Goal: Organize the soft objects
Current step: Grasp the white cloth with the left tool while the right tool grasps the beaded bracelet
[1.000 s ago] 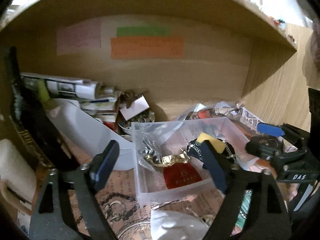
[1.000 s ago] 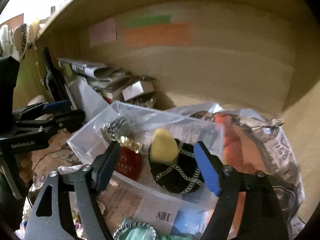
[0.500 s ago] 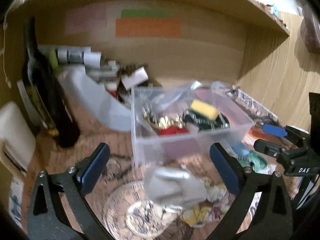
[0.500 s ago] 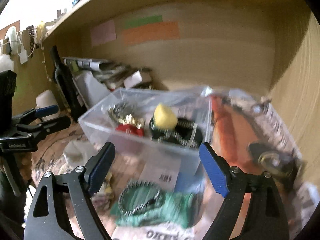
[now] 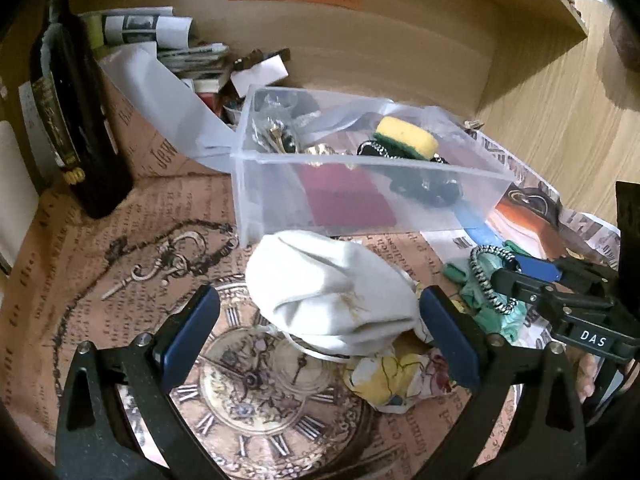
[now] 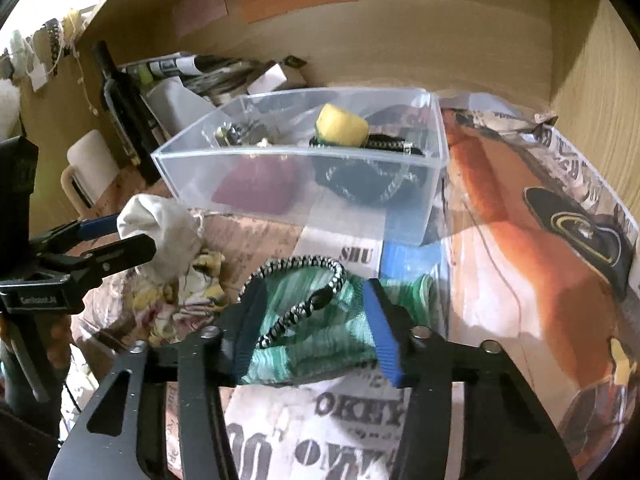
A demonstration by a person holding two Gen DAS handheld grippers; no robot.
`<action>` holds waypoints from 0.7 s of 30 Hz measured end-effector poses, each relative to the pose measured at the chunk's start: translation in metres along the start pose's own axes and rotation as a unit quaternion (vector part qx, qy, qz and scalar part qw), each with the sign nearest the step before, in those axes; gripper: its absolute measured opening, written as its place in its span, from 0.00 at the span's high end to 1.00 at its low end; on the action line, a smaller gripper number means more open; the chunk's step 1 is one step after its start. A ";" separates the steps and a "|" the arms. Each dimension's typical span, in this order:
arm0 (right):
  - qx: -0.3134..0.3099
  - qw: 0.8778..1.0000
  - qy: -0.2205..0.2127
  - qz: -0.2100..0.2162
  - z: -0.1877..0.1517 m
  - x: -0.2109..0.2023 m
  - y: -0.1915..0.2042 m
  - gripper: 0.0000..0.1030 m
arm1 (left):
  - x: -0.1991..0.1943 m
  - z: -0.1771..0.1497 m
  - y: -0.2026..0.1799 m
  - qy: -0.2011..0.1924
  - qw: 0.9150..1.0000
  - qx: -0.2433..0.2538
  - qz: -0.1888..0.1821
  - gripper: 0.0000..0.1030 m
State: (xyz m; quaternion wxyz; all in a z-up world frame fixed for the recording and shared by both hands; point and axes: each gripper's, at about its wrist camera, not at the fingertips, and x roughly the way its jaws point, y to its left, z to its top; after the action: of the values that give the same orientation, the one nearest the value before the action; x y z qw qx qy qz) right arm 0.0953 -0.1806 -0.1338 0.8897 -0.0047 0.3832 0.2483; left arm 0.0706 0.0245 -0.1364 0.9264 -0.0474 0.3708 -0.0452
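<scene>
A clear plastic bin (image 5: pixel 360 168) (image 6: pixel 304 160) stands on the shelf and holds a yellow sponge (image 5: pixel 404 136) (image 6: pixel 340 126), a black chained pouch (image 6: pixel 368 184) and a dark red item (image 5: pixel 344 200). In front of it lies a white cloth bundle (image 5: pixel 332 296) (image 6: pixel 160 232), between the open fingers of my left gripper (image 5: pixel 316 336) (image 6: pixel 116 236). A yellow flowered cloth (image 5: pixel 396 376) (image 6: pixel 180 292) lies beside it. My right gripper (image 6: pixel 312 328) (image 5: pixel 520 276) is open around a green cloth (image 6: pixel 316 332) with a black-and-white braided band (image 6: pixel 304 296) on top.
A dark bottle (image 5: pixel 76 120) stands at the left by a white mug (image 6: pixel 88 172). Rolled papers and small boxes (image 5: pixel 192 60) crowd the back left. The wooden back wall (image 5: pixel 360 52) and right side wall (image 6: pixel 600 100) close in the shelf. Printed paper (image 5: pixel 120 264) covers the floor.
Both grippers pulled back from the bin and dropped lower. The left now straddles the white bundle; the right straddles the green cloth and its fingers have narrowed.
</scene>
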 end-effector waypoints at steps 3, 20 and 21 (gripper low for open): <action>-0.005 1.000 -0.002 -0.007 -0.001 0.003 0.001 0.75 | 0.005 0.000 -0.002 -0.006 1.000 0.000 0.006 0.02; -0.018 0.998 -0.059 -0.011 0.016 -0.018 0.007 0.92 | -0.009 0.007 -0.004 -0.032 0.999 0.008 -0.017 0.86; -0.018 0.998 -0.064 -0.011 0.017 -0.021 0.007 0.92 | -0.012 0.009 -0.004 -0.037 0.999 0.008 -0.016 0.87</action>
State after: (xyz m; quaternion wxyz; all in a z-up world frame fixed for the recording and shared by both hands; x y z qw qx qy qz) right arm 0.0922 -0.1804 -0.1063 0.9148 -0.0089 0.3207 0.2455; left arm 0.0674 0.0224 -0.1213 0.9390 -0.0478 0.3350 -0.0610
